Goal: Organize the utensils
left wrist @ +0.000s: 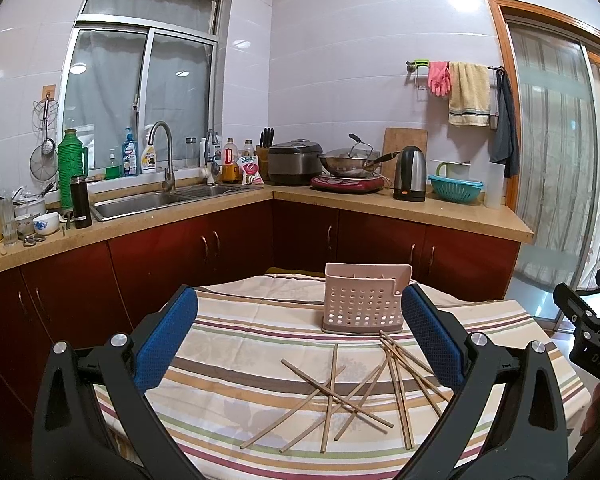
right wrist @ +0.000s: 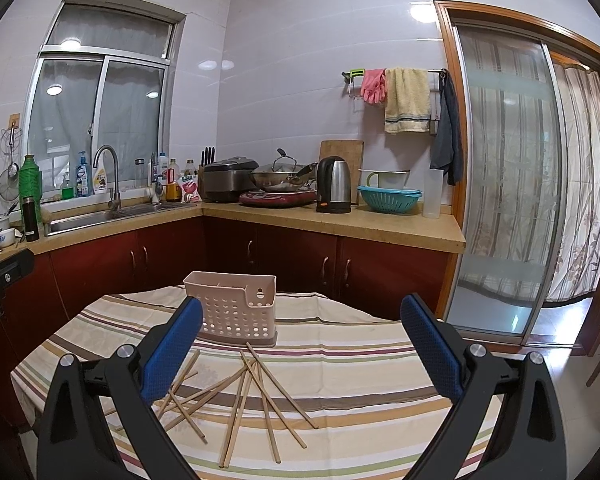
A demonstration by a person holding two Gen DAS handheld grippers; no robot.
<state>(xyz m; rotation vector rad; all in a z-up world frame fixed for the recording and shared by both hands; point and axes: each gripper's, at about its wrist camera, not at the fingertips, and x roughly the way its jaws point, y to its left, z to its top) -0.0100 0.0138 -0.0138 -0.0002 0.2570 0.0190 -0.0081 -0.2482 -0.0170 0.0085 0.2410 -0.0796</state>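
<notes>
Currently both grippers, left [left wrist: 300, 344] and right [right wrist: 302, 346], fingers spread wide, empty; chopsticks [left wrist: 340, 392] scattered before pink holder [left wrist: 366, 300]

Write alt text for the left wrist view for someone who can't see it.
Open blue-padded tongs frame loose wooden chopsticks scattered on a striped tablecloth, in front of an upright pink perforated holder. A kitchen counter with a sink lies behind.

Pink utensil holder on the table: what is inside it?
The pink utensil holder shows only inner dividers at its rim; its lower interior is hidden. The chopsticks all lie on the tablecloth.
</notes>
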